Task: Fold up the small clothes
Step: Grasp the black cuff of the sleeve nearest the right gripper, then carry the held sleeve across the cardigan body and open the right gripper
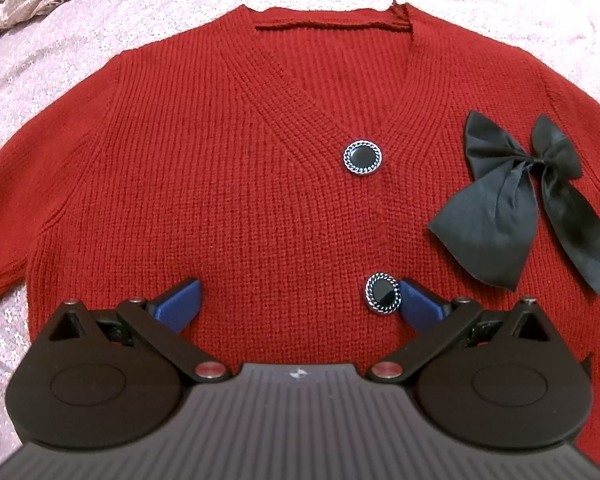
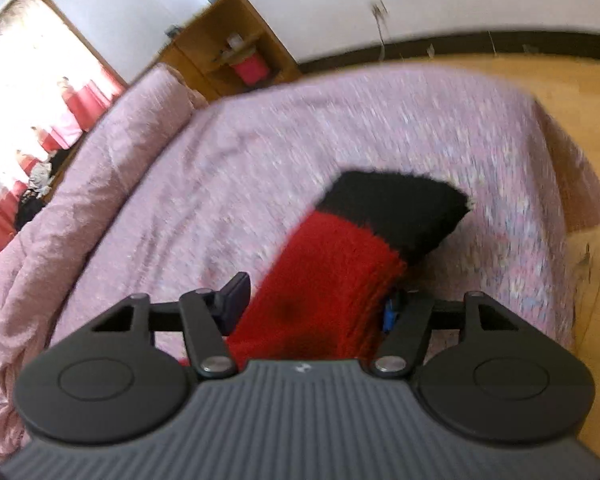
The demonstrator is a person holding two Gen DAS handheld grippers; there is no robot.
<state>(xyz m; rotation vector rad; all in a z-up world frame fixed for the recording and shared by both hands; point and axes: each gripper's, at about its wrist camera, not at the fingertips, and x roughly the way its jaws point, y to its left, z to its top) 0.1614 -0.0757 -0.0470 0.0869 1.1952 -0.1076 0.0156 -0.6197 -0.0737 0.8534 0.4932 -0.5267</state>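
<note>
**A:** Pink bedspread point(image 1: 60, 60) under everything, nubbly and soft, so the red cardigan point(image 1: 220, 160) has a forgiving base. It lies front up, spread flat, neckline at the far side, filling the left wrist view.

**B:** And the left gripper point(image 1: 298, 300)?

**A:** Fingers spread wide, empty, low over the hem beside the lower button point(image 1: 383, 293). The right gripper point(image 2: 312, 304) looks closed on a red cuff point(image 2: 332, 272) with a black end, presumably a sleeve, lifted above the bed. That view is smeared, so I can't confirm the pinch on the right side.

**B:** So a sleeve fold, likely. How to do it well?

**A:** Carry the sleeve across the chest and lay it straight; have the left pin the body so the chunky rib knit doesn't drag or stretch.

**B:** Hazards?

**A:** The satin bow point(image 1: 520, 200) is slippery and bulky, and the chain-rimmed upper button point(image 1: 363, 157) is hard. Keep the fold off both, or it'll lump.
</note>
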